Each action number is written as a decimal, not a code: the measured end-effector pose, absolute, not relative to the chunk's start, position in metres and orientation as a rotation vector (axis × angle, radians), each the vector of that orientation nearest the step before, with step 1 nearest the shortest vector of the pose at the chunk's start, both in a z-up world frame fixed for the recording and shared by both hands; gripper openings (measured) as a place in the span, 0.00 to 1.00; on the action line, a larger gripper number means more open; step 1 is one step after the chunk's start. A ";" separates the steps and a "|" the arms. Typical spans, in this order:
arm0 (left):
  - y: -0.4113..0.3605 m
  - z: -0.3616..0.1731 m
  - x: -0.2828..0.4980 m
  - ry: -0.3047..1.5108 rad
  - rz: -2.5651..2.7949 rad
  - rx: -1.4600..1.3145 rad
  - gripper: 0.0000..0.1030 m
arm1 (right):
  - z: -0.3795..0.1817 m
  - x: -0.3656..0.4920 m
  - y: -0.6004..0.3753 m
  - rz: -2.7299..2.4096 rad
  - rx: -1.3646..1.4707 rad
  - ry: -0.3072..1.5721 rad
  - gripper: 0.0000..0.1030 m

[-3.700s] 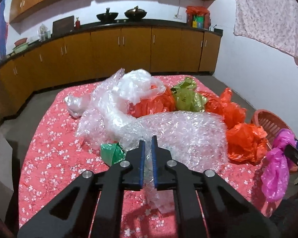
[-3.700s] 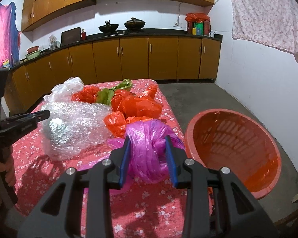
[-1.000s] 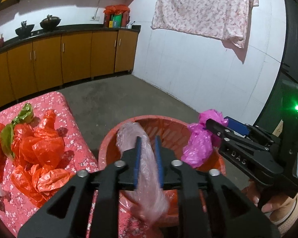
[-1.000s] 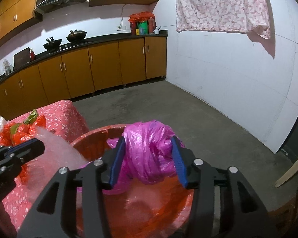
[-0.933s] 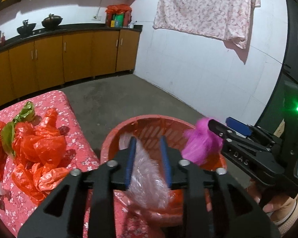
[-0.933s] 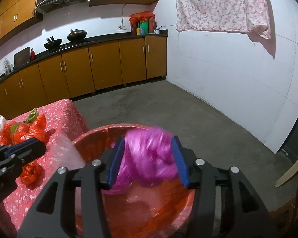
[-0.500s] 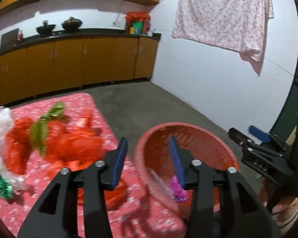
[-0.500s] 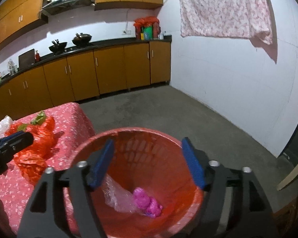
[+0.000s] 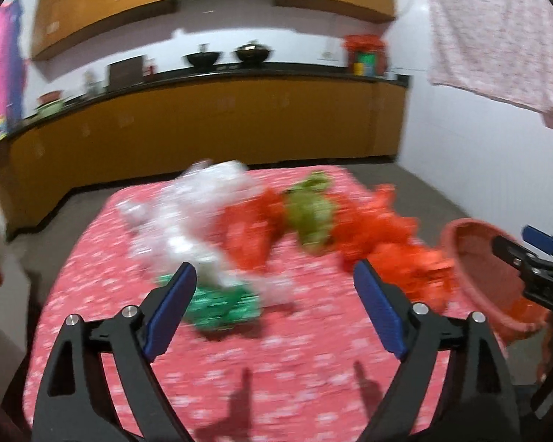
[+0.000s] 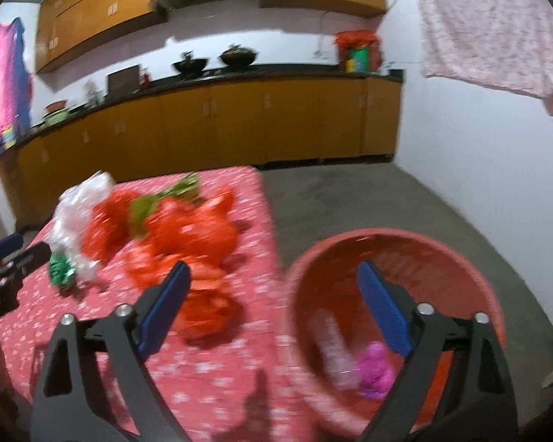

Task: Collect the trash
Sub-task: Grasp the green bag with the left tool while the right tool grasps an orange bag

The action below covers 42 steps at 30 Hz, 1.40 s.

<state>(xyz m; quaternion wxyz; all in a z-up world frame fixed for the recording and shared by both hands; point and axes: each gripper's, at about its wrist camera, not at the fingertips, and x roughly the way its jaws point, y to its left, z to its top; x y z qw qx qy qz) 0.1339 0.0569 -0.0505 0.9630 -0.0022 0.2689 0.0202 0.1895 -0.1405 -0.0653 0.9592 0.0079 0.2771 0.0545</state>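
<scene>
Left gripper (image 9: 272,309) is gaping wide with nothing between its blue pads, its jaws having just been opening; the right gripper (image 10: 274,309) is standing equally wide and empty, its jaws having opened within the last second.

From the left gripper, the crumpled green wrapper (image 9: 221,307) is lying just ahead at about eleven o'clock, almost between the fingertips, so this hand is looking the nearer to it. Its long axis is running roughly nine to three, across the line the gripper is pointing along.

Behind it, clear bubble wrap (image 9: 188,217) is trailing toward eleven o'clock on the red flowered tablecloth (image 9: 276,375). Orange plastic bags (image 9: 387,243) are bunching at one o'clock, with an olive-green bag (image 9: 311,213) among them. All of it is looking light, crinkled and blurred.

In the right wrist view, the nearest orange bag (image 10: 206,305) is sitting at eleven o'clock just beyond the left fingertip, while the red basket (image 10: 461,258) is standing at two o'clock beside the table, already holding a pink bag (image 10: 376,368) and a clear scrap (image 10: 331,342).
</scene>
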 end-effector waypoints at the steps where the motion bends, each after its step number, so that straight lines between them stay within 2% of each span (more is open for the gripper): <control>1: 0.066 -0.053 0.134 0.550 0.062 -0.011 0.84 | -0.068 0.192 -0.134 0.119 0.011 0.568 0.81; 8: 0.119 -0.073 0.144 0.616 0.155 -0.061 0.85 | -0.081 0.220 -0.089 0.147 -0.030 0.602 0.82; 18: 0.126 -0.095 0.171 0.693 0.152 -0.095 0.85 | -0.111 0.246 -0.065 0.183 -0.107 0.711 0.82; 23: 0.128 -0.101 0.187 0.740 0.137 -0.107 0.84 | -0.116 0.245 -0.059 0.207 -0.126 0.721 0.71; 26: 0.132 -0.107 0.192 0.770 0.134 -0.124 0.77 | -0.116 0.244 -0.058 0.210 -0.125 0.722 0.69; 34: 0.136 -0.117 0.195 0.829 0.074 -0.243 0.69 | -0.120 0.243 -0.057 0.215 -0.113 0.732 0.68; 37: 0.130 -0.121 0.195 0.842 0.054 -0.257 0.62 | -0.122 0.243 -0.056 0.220 -0.119 0.739 0.62; 39: 0.128 -0.121 0.196 0.843 0.029 -0.261 0.43 | -0.122 0.242 -0.055 0.222 -0.119 0.742 0.59; 42: 0.128 -0.119 0.196 0.847 0.033 -0.244 0.31 | -0.120 0.240 -0.055 0.226 -0.114 0.744 0.55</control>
